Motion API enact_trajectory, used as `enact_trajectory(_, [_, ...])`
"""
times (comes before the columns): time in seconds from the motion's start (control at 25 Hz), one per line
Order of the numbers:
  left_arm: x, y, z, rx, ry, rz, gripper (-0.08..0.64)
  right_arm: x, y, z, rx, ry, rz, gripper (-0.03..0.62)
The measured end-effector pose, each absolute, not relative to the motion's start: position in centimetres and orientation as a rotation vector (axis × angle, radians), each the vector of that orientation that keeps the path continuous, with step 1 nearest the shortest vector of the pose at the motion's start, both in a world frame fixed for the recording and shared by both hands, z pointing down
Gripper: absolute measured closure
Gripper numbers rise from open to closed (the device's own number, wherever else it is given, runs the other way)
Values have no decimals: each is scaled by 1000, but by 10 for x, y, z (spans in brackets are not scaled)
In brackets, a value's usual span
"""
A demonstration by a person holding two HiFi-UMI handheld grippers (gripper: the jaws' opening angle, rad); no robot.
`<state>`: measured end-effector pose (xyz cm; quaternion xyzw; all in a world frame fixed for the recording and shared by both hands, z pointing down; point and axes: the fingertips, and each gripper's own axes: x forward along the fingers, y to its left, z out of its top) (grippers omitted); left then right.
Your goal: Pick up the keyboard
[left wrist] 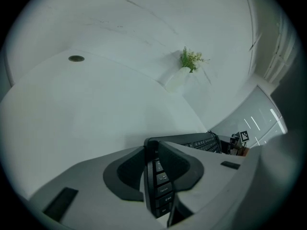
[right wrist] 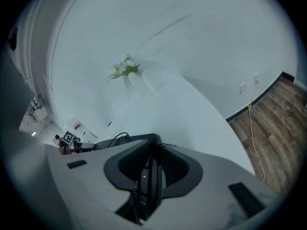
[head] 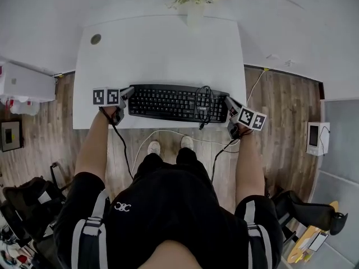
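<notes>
The black plastic keyboard (head: 176, 102), with its own black cable (head: 205, 102) looped over its right half, lies lengthwise along the near edge of the white table (head: 160, 43), directly in front of the person. Its left end is clamped between the pads of the left gripper (left wrist: 152, 152), whose jaws are set partly apart, just wide enough for the keyboard's edge, with a column of keys showing between them. Its right end is pinched in the same way by the right gripper (right wrist: 149, 169), the jaws closed onto the thin edge. Both grips therefore appear to be made, and what is left is the lift itself. Whether the keyboard is clear of the tabletop cannot be told from these views. A white vase of green and white flowers (head: 194, 4) stands well apart at the far edge.
</notes>
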<state>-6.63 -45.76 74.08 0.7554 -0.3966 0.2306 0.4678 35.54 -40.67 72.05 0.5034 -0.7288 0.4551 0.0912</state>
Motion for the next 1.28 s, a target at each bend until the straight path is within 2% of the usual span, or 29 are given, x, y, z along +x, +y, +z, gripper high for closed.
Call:
enact_trajectory(0.32, [-60,-463,682,1998,-1034,441,466,362,-414,651,1584,-2325,1135,508])
enact_trajectory(1.0, [-38,-519,432,2481,-1288,183,466,385,-460,454,1736,-2689,696,508])
enact_trajectory(1.28, [-32,-525,376,2550,-1310,98,466,392,-473,387,1730,-2762,543,508])
